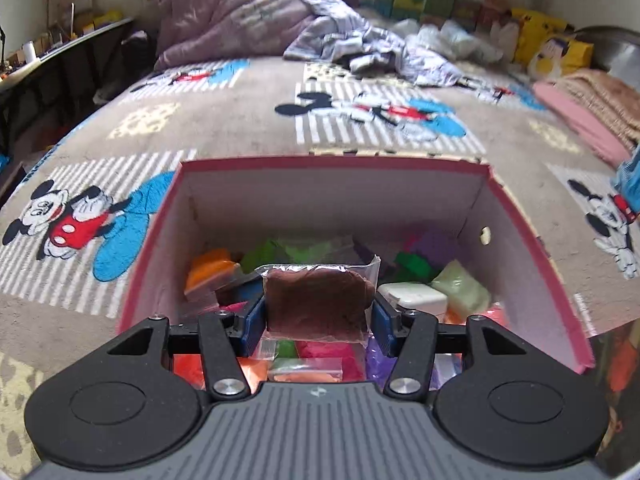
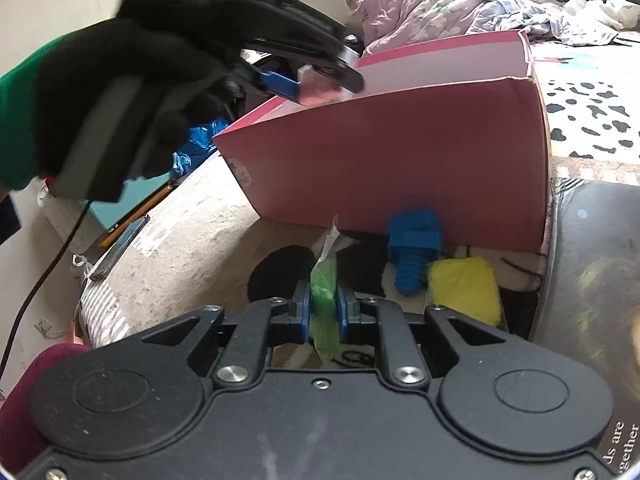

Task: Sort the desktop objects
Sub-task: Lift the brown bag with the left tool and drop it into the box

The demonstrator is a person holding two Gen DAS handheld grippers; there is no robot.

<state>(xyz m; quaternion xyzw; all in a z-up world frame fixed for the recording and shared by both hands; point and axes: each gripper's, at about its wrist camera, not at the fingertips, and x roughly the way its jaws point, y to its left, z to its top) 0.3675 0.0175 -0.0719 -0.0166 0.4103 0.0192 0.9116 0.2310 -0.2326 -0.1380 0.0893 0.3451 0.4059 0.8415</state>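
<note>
My left gripper (image 1: 319,312) is shut on a brown clay packet (image 1: 318,300) in clear plastic and holds it over the open pink box (image 1: 332,164). The box holds several coloured clay packets and a white charger block (image 1: 412,298). In the right wrist view the left gripper (image 2: 316,80) hangs over the box's near rim (image 2: 400,92), held by a black-gloved hand. My right gripper (image 2: 324,312) is shut on a green clay packet (image 2: 325,300), edge-on, low over the bed in front of the box's outer wall.
A blue plastic bolt (image 2: 414,252) and a yellow clay packet (image 2: 466,292) lie on the bed against the box's wall. A dark round object (image 2: 592,272) is at the right. A Mickey Mouse blanket (image 1: 380,120), a pink quilt (image 1: 232,12) and crumpled clothes cover the bed beyond.
</note>
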